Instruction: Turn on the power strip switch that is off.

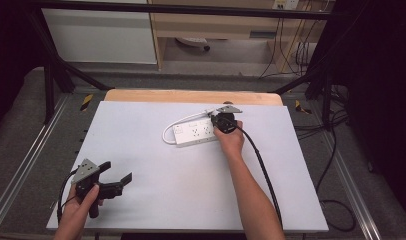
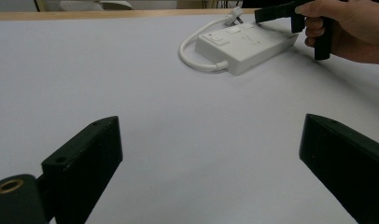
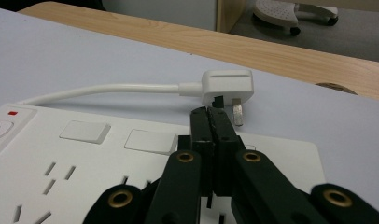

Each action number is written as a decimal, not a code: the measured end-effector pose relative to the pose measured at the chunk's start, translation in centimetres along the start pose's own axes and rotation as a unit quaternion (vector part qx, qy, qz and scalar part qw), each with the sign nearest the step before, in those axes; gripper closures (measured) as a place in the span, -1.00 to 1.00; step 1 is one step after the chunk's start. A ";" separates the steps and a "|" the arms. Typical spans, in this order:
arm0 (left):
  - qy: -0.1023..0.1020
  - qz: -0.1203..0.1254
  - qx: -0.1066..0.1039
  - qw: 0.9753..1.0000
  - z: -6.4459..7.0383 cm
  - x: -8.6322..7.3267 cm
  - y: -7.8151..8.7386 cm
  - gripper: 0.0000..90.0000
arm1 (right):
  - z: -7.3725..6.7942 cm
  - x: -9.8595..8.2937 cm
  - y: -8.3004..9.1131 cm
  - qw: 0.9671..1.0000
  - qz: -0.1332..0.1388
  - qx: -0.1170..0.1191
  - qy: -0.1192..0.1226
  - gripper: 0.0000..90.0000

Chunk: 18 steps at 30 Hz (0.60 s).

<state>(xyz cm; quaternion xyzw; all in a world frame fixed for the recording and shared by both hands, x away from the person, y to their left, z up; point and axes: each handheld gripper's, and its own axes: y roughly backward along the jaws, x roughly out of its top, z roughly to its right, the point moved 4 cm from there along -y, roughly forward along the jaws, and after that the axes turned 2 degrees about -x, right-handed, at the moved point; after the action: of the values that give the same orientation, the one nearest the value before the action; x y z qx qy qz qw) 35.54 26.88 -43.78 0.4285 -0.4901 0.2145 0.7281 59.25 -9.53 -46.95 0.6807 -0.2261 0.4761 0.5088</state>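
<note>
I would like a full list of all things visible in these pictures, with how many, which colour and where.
power strip: one, white, on the far middle of the table, under the right claw.
cord: one, white, loops from the strip's left end round its far side.
plug: one, white, lies on the sheet just beyond the strip's right end.
table sheet: one, pale grey, covers the table.
wooden edge: one, light brown, along the far side.
left claw: one, black, jaws wide apart, at the near left corner, in the left hand.
right claw: one, black, jaws pressed together over the strip, tips near the plug, in the right hand.
</note>
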 end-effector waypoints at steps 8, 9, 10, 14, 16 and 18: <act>0.000 0.000 0.000 1.000 0.0 0.0 0.0 -0.87 | 0.0 0.0 0.0 1.000 0.000 0.000 0.001 1.00; 0.000 0.000 0.001 1.000 0.0 0.0 0.0 -0.87 | 0.0 0.0 0.0 1.000 0.000 0.000 0.000 1.00; 0.000 0.000 0.001 1.000 0.0 0.0 0.0 -0.87 | 0.0 0.0 0.0 1.000 0.001 0.000 0.000 1.00; -0.001 -0.001 0.000 1.000 0.0 0.0 0.0 -0.87 | 0.0 -0.1 0.0 1.000 0.001 0.001 0.001 1.00; -0.001 -0.001 0.000 1.000 0.0 0.0 0.0 -0.87 | 0.0 -0.1 0.0 1.000 -0.002 0.001 0.000 1.00; -0.001 -0.001 0.000 1.000 0.0 0.0 0.0 -0.87 | 0.0 -0.3 -0.1 1.000 -0.001 0.000 -0.001 1.00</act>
<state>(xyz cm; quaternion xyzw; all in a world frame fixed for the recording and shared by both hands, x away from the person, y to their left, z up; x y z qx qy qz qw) 35.53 26.88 -43.78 0.4293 -0.4906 0.2138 0.7276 59.18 -9.55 -47.22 0.6813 -0.2256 0.4751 0.5091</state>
